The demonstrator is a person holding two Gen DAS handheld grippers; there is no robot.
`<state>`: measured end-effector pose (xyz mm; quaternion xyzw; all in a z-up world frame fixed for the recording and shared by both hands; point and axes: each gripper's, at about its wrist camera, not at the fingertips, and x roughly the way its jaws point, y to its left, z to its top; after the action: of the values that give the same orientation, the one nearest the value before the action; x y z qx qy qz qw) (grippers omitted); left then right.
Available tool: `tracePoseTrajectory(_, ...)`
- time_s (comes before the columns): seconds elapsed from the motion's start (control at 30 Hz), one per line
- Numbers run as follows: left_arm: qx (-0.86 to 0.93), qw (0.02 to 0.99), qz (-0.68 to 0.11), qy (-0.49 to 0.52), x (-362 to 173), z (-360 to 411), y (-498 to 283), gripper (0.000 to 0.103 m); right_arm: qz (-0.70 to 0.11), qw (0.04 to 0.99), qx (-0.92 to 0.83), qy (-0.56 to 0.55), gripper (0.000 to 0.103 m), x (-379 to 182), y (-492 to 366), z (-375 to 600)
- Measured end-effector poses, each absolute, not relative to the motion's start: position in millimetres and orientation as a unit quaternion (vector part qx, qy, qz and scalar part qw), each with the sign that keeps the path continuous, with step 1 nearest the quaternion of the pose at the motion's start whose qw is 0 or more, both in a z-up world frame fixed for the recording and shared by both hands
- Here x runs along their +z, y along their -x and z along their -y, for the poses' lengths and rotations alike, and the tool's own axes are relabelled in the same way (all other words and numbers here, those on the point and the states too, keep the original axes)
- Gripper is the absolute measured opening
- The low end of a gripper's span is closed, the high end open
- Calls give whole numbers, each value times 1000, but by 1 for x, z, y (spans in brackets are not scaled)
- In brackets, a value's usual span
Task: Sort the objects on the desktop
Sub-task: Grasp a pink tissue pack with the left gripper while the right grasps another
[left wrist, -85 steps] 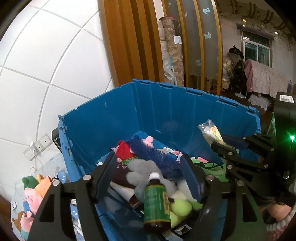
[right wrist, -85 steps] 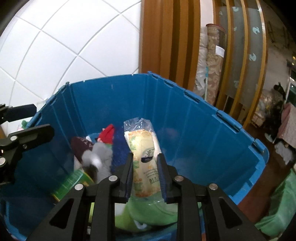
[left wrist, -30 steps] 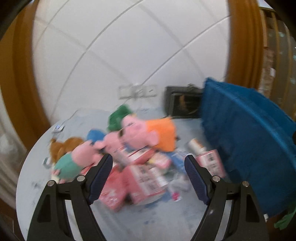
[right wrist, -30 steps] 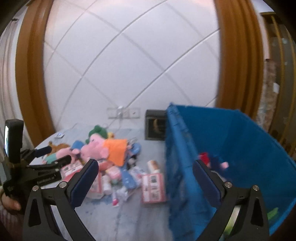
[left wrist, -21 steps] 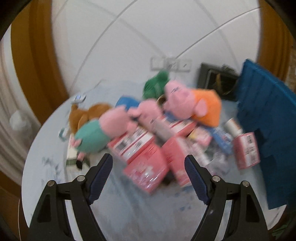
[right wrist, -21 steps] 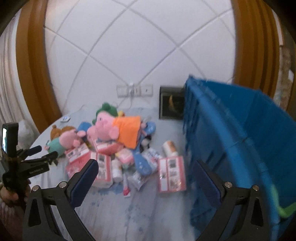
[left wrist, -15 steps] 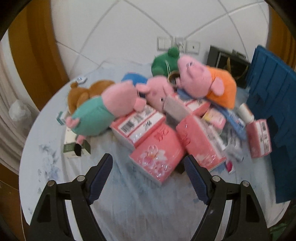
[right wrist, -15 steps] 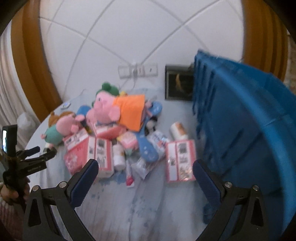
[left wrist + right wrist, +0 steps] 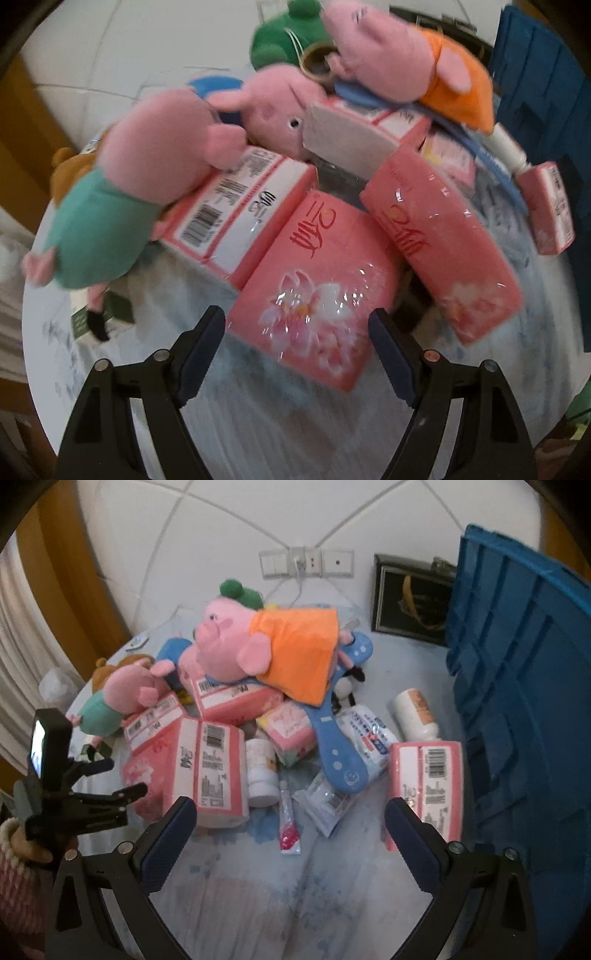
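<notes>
Only the right wrist view shows the blue crate (image 9: pixel 524 701) and, left of it, the left gripper (image 9: pixel 110 779). The right gripper (image 9: pixel 291 819) hangs spread and empty. In the left wrist view, the flowered pink tissue pack (image 9: pixel 314 291) lies just beyond the spread left gripper's fingertips, untouched.

Round table (image 9: pixel 258 904) w/ pale cloth: tissue packs (image 9: pixel 218 771), plush pigs (image 9: pixel 258 646), bottles (image 9: pixel 415 714), pink tube (image 9: pixel 289 825), blue crate (image 9: pixel 524 716) at right edge.
</notes>
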<state>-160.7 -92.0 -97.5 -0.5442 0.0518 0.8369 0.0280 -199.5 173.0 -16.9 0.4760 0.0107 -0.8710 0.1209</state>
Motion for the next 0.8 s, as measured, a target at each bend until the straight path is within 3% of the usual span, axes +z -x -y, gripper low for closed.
tracePoseTrajectory(0.1, 837, 50, -45, 543, -104, 89, 176, 90, -10, 115, -862, -493, 103, -29, 207, -171)
tracePoseTrajectory(0.17, 835, 52, -51, 545, -108, 86, 183, 103, -8, 110, -856, -505, 103, -37, 212, -171)
tracePoseTrajectory(0.47, 840, 56, -49, 537, -113, 83, 179, 103, -9, 102, -845, -526, 103, -53, 223, -170)
tracePoseTrajectory(0.8, 823, 19, -7, 568, -115, 102, 142, 103, -34, 170, -822, -543, 103, -68, 230, -125)
